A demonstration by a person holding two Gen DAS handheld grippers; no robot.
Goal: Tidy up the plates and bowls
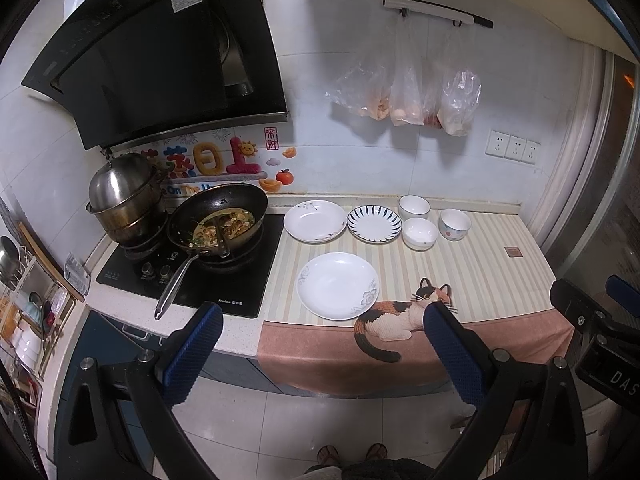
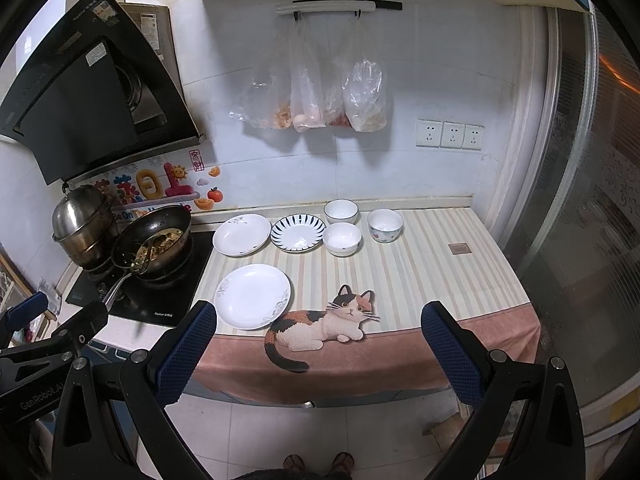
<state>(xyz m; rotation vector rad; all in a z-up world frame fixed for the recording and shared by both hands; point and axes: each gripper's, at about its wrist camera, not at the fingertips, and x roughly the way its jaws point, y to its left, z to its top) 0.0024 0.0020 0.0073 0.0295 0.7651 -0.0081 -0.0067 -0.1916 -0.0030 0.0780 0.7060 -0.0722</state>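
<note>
On the striped cloth (image 1: 480, 264) lie three plates: a white plate with blue trim (image 1: 337, 285) (image 2: 252, 295) near the front, a white plate (image 1: 315, 221) (image 2: 241, 234) at the back, and a blue-striped plate (image 1: 374, 224) (image 2: 298, 233) beside it. Three bowls stand to the right: two white ones (image 1: 414, 207) (image 1: 419, 233) (image 2: 341, 211) (image 2: 342, 238) and a patterned one (image 1: 455, 224) (image 2: 385, 225). My left gripper (image 1: 324, 316) and right gripper (image 2: 320, 314) are both open and empty, held back from the counter's front edge.
A wok with food (image 1: 218, 224) (image 2: 154, 244) and a steel steamer pot (image 1: 124, 200) (image 2: 84, 224) sit on the hob at the left, the wok handle pointing forward. Plastic bags (image 1: 408, 96) hang on the wall. A dish rack (image 1: 24, 312) stands far left.
</note>
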